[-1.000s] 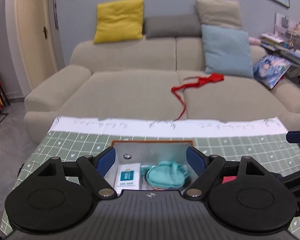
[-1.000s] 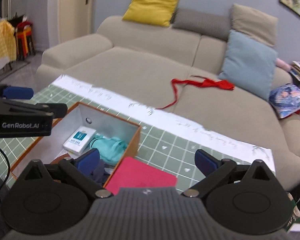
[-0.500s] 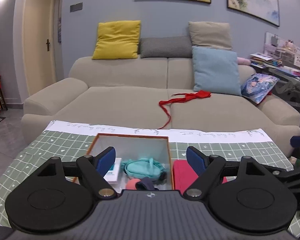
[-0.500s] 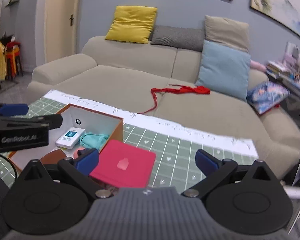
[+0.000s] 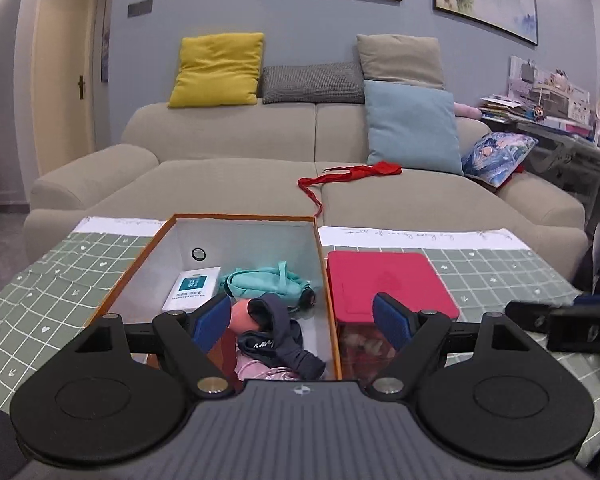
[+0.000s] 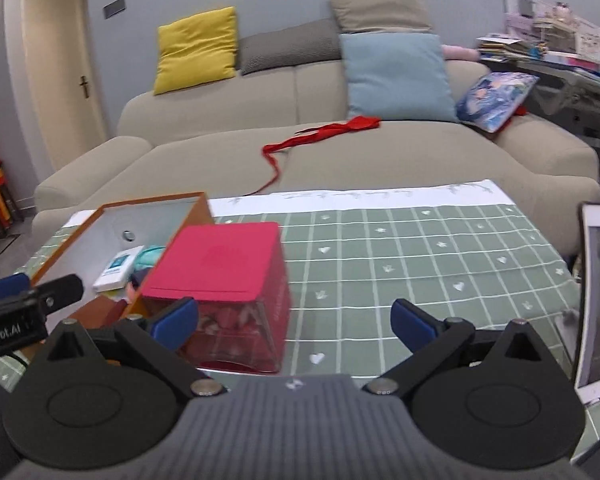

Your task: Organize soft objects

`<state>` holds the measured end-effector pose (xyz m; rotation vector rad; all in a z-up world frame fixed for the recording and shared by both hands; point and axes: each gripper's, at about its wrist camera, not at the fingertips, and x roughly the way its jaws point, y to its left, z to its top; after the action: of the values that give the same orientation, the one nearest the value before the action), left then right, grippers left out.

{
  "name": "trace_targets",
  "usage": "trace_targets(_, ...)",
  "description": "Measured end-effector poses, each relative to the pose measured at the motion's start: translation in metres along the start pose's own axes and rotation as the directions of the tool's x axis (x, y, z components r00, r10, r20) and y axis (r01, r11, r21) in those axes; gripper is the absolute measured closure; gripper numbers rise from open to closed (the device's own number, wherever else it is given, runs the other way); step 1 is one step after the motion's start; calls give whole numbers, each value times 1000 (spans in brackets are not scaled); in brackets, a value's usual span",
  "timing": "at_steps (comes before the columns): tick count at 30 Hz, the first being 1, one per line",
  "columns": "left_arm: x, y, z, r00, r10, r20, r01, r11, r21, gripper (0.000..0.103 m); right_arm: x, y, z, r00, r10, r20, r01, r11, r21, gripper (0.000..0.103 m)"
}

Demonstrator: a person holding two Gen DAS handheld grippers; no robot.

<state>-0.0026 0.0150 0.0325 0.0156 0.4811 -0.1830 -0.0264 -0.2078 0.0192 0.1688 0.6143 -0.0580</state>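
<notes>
**Soft items lie dead ahead of the left tongs; both pairs are spread wide and hold nothing.**

The left gripper is held with its jaws wide apart and empty, low over the near end of the orange-rimmed box. The dark navy garment lies directly between and just beyond its fingertips, with a pink piece touching the left finger's inner side and a teal pouch farther forward, its long axis running crosswise to the fingers. A white packet sits ahead and to the left. The right gripper is likewise fully spread and empty; the red-lidded container stands just ahead of its left finger, and the box lies beyond that, further left. The left gripper is judged the nearer one for any reach into the box. A red ribbon is seen far ahead on the sofa, well apart from both.
</notes>
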Motion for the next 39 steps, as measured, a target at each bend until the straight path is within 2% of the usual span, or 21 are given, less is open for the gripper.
trace_targets(3, 4, -3, -11, 1000, 12, 12, -12, 1000, 27, 9, 1, 0, -9, 1000, -12, -4, 12, 1000, -21, 3)
trace_targets(9, 6, -7, -23, 999, 34, -16, -33, 998, 56, 9, 4, 8, -25, 1000, -3, -22, 1, 997, -78, 3)
trace_targets(15, 10, -2, -32, 998, 21, -55, -19, 999, 29, 9, 6, 11, -33, 1000, -16, -11, 15, 994, -107, 3)
trace_targets(25, 7, 2, -34, 999, 52, -7, -52, 999, 15, 9, 8, 12, -38, 1000, -28, -1, 27, 989, -143, 3)
trace_targets(30, 7, 8, -32, 999, 51, -11, -51, 999, -12, 9, 5, 13, -37, 1000, -25, 15, 27, 989, -148, 3)
trace_targets(39, 9, 7, -32, 999, 28, -23, -28, 1000, -5, 9, 4, 12, -35, 1000, -7, 5, 8, 992, -124, 3)
